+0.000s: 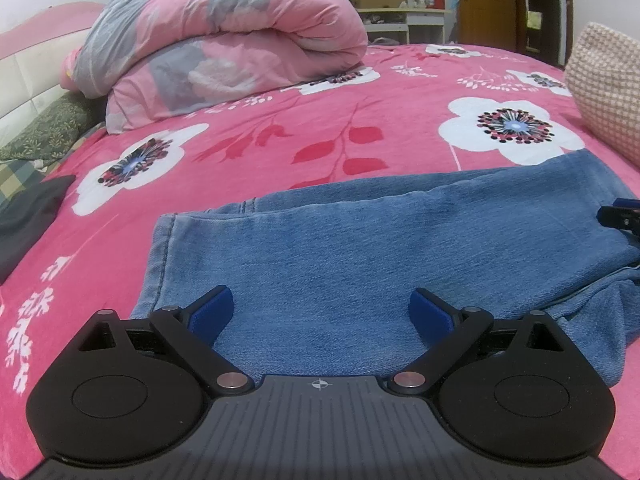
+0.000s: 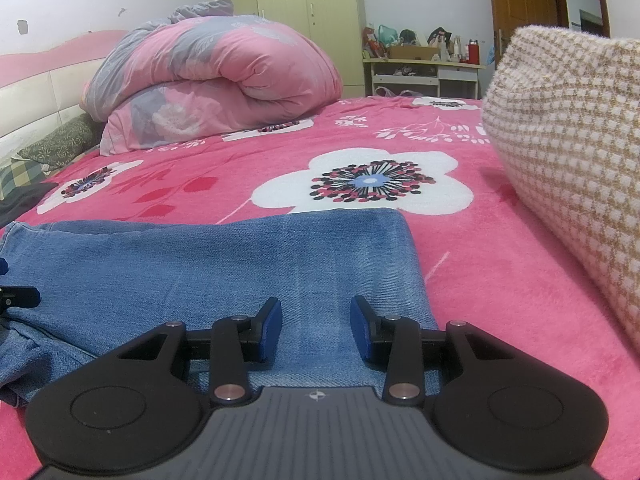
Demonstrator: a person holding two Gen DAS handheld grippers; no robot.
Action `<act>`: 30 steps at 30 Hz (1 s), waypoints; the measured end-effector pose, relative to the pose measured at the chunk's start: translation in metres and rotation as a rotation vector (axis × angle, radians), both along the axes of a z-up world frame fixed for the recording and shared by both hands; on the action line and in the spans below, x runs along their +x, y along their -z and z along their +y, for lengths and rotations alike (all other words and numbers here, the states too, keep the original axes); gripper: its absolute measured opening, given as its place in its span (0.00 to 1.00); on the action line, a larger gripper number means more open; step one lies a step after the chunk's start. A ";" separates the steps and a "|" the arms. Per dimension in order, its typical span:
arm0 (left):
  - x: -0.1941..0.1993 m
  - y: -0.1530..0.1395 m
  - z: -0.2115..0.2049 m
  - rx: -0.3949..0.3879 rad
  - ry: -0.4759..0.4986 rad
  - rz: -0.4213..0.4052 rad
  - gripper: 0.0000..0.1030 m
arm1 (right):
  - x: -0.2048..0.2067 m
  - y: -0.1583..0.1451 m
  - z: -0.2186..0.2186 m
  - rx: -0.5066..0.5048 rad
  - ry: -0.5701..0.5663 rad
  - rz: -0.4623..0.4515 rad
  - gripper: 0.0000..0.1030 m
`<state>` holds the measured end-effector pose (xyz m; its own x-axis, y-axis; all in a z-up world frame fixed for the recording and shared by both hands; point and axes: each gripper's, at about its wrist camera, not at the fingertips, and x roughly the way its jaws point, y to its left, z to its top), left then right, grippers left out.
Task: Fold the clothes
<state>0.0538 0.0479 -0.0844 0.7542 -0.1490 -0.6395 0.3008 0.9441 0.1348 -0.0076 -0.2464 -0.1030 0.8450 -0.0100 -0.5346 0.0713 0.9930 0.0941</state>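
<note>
A pair of blue jeans [image 1: 340,248] lies folded on the pink flowered bedspread [image 1: 280,128]. My left gripper [image 1: 322,304] is wide open and empty, low over the jeans near their left end. My right gripper [image 2: 316,320] is open and empty over the jeans [image 2: 200,264] near their right edge. The tip of the right gripper shows at the right edge of the left wrist view [image 1: 620,216]. The tip of the left gripper shows at the left edge of the right wrist view [image 2: 16,296].
A rolled pink and grey quilt [image 1: 224,40] lies at the head of the bed. A checked beige cushion or garment [image 2: 568,160] sits close on the right. Dark clothing [image 1: 28,216] and a green pillow [image 1: 52,128] lie at the left. A cluttered desk [image 2: 424,68] and a wooden door [image 2: 520,8] stand beyond.
</note>
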 end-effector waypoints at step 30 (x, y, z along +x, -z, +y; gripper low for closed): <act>0.009 0.002 -0.019 -0.030 0.040 0.052 0.99 | 0.000 0.000 0.000 0.000 0.000 -0.001 0.39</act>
